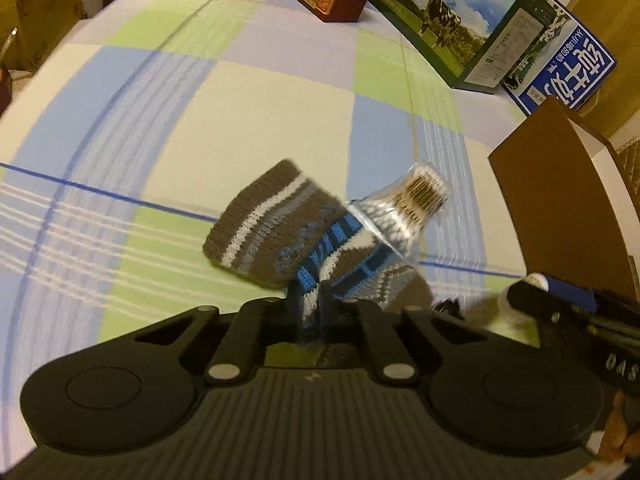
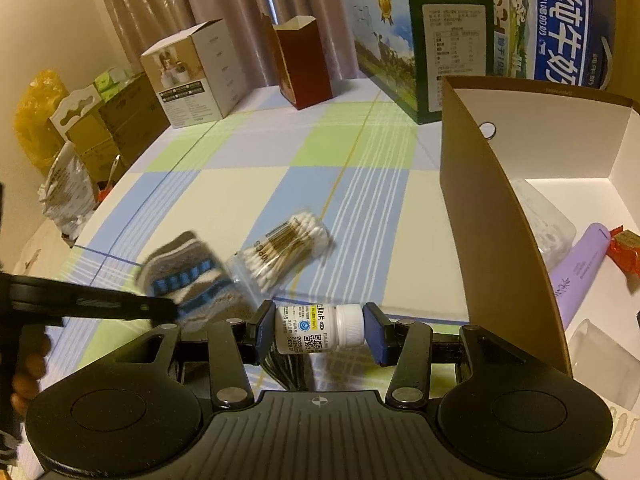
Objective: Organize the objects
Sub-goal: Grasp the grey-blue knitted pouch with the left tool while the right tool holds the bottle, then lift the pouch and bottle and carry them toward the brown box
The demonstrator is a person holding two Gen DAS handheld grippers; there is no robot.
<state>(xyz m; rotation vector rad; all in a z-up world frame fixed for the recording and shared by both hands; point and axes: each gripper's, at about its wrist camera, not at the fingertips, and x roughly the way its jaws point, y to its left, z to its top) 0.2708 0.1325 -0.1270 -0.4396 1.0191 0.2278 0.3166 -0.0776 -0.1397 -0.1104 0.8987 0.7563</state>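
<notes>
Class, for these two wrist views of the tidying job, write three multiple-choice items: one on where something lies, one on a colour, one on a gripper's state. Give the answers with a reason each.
1. Where does the bag of cotton swabs lie?
A. on the checked cloth beside the sock
B. inside the open box
C. on top of the milk carton

2. What colour is the pill bottle's cap?
A. red
B. white
C. green

3. What is the right gripper doing?
A. hanging open with nothing in it
B. clamped on the sock
C. shut on the pill bottle

Answers:
1 A: the swabs rest on the cloth next to the striped sock, outside the open box.
2 B: the ribbed cap is white.
3 C: both pads press the bottle's ends, while the left gripper pinches the sock.
</notes>
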